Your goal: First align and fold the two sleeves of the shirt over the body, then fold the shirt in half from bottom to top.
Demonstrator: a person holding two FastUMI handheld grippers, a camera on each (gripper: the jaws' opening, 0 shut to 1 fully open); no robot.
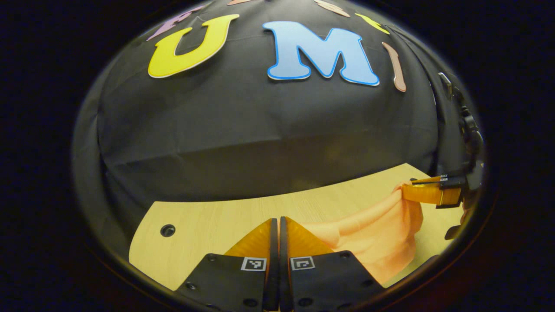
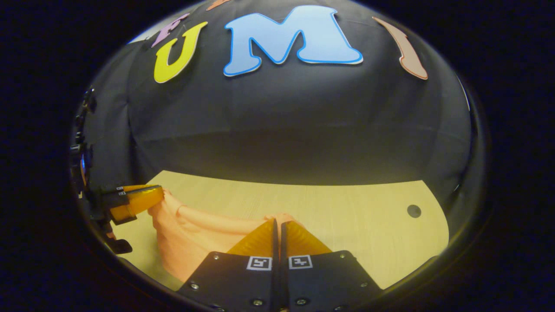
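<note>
A peach shirt (image 1: 377, 234) hangs in a sagging span between my two grippers above the wooden table (image 1: 208, 216). In the left gripper view my left gripper (image 1: 276, 220) is shut, with cloth coming out at its right side. Farther right, my right gripper (image 1: 405, 188) pinches the other end of the shirt, held a little higher. In the right gripper view my right gripper (image 2: 277, 222) is shut with the shirt (image 2: 195, 236) bunched at its tips. The cloth runs left to my left gripper (image 2: 161, 196), which is also shut on it. The lower part of the shirt drapes down onto the table.
The light wood table (image 2: 355, 216) reaches back to the black booth wall. It has a round hole near one end (image 1: 167, 230), which the right gripper view shows as a hole (image 2: 414, 211) on the right.
</note>
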